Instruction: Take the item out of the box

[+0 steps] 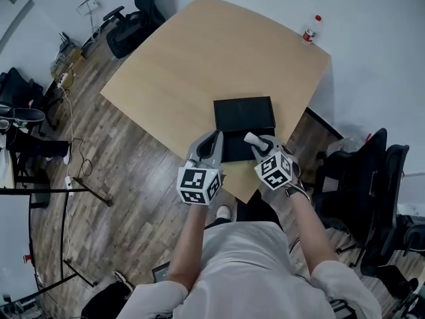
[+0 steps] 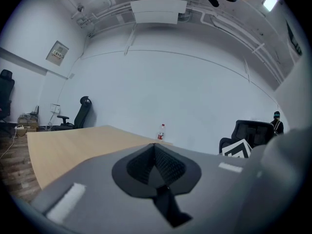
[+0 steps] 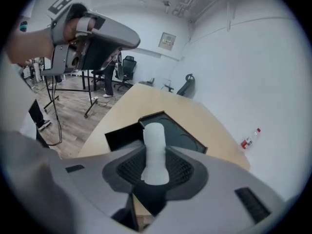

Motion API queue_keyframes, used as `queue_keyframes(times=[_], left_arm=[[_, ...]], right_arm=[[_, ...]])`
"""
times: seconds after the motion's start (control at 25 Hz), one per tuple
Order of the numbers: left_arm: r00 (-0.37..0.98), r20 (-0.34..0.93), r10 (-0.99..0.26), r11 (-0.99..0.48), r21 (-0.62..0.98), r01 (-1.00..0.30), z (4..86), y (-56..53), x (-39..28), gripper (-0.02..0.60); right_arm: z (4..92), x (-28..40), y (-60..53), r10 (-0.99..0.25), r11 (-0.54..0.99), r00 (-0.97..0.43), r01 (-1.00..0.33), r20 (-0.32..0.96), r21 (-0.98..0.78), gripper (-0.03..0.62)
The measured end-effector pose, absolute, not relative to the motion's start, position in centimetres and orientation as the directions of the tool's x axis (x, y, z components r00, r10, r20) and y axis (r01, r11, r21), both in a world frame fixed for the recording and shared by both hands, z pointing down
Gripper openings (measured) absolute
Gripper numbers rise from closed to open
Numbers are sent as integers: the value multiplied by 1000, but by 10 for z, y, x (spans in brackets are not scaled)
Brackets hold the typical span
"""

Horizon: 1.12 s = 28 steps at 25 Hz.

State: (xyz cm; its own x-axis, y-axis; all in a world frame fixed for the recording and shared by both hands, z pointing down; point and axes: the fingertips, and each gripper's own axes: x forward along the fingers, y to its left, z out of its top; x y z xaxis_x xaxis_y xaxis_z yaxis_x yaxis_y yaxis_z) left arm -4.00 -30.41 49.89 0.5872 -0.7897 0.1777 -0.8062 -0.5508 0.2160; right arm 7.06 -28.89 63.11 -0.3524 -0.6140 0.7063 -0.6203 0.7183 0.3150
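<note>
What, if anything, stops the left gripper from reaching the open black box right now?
Probably nothing, so likely yes: the left gripper hangs at the left edge of the black box, jaws shut and empty. The right gripper, holding the white item, is over its other side.

I'm looking down at a light wooden table [image 1: 199,58]; a black box [image 1: 244,113] is lying near my edge and a bottle [image 1: 310,30] is standing at the far corner.
</note>
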Motion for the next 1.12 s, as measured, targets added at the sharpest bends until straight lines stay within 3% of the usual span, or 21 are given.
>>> queue_keyframes(times=[0.6, 1.12], left_arm=[[635, 94, -767, -624, 127, -771, 454, -269, -33, 8], [635, 51, -771, -630, 86, -772, 434, -244, -27, 8]], right_arm=[[500, 93, -252, -864, 459, -290, -790, 411, 407, 129], [436, 103, -227, -956, 266, -229, -939, 181, 217, 129]])
